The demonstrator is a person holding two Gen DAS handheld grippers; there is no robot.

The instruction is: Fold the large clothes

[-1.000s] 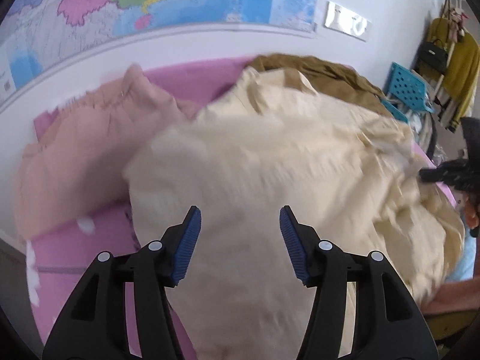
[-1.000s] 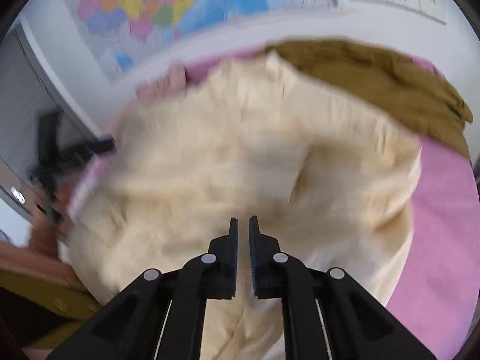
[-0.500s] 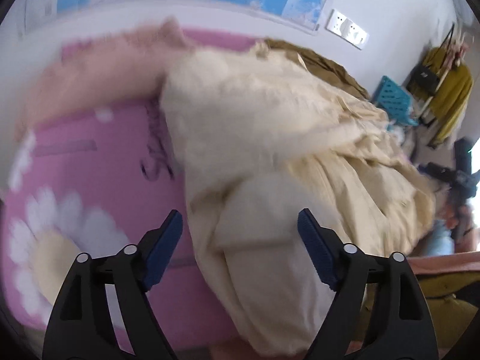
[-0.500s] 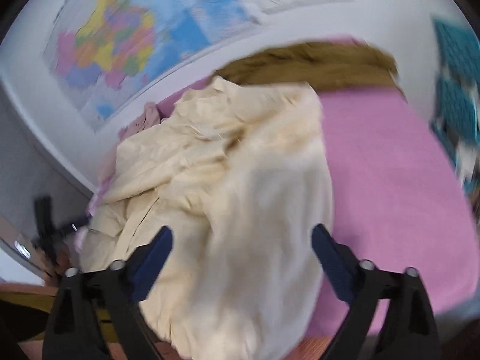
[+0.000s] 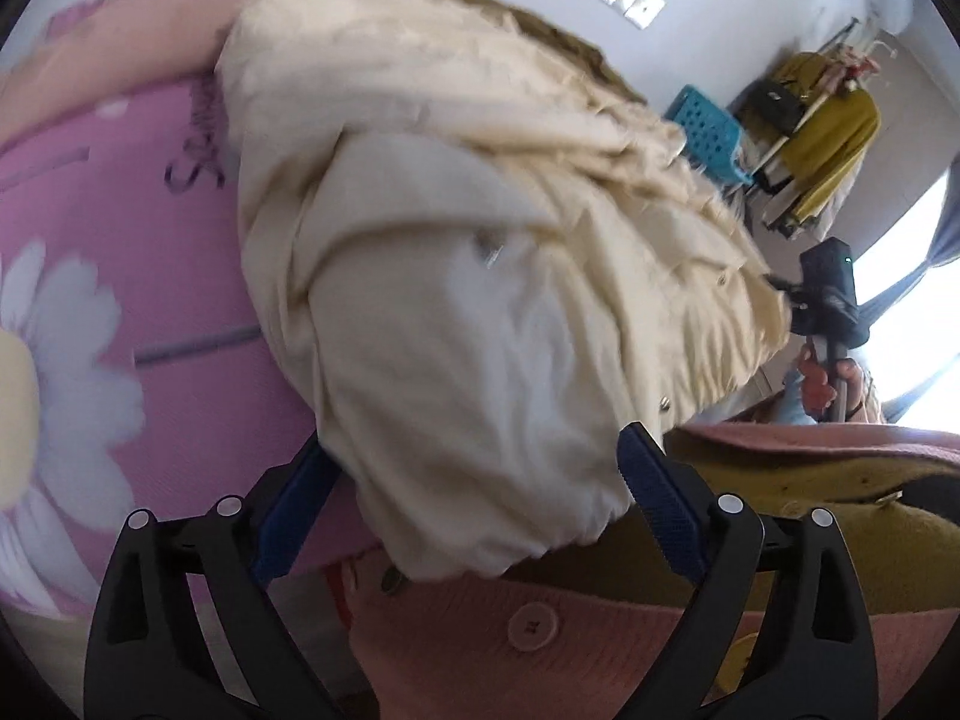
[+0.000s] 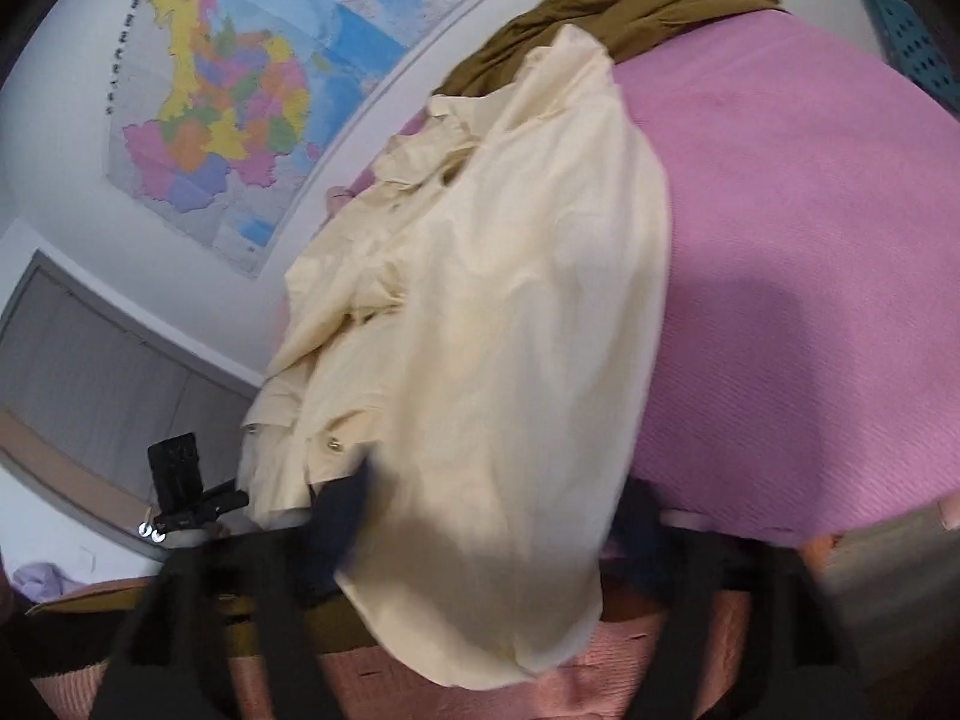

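Rumpled cream cotton jacket [image 5: 480, 276] heaped on a ribbed pink bedspread [image 6: 810, 252]; left tool [image 5: 474, 498] and right tool [image 6: 486, 534] both gape, freshly widened then easing, cloth loose between.

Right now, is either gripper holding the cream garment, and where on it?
Neither. The left gripper and right gripper, having just been opening, stand open astride the cream fabric garment's near edge without pinching it.

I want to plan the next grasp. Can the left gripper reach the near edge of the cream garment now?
Probably yes: the left gripper stands open, the cream garment's near edge hangs between its fingers, and nothing covers it.
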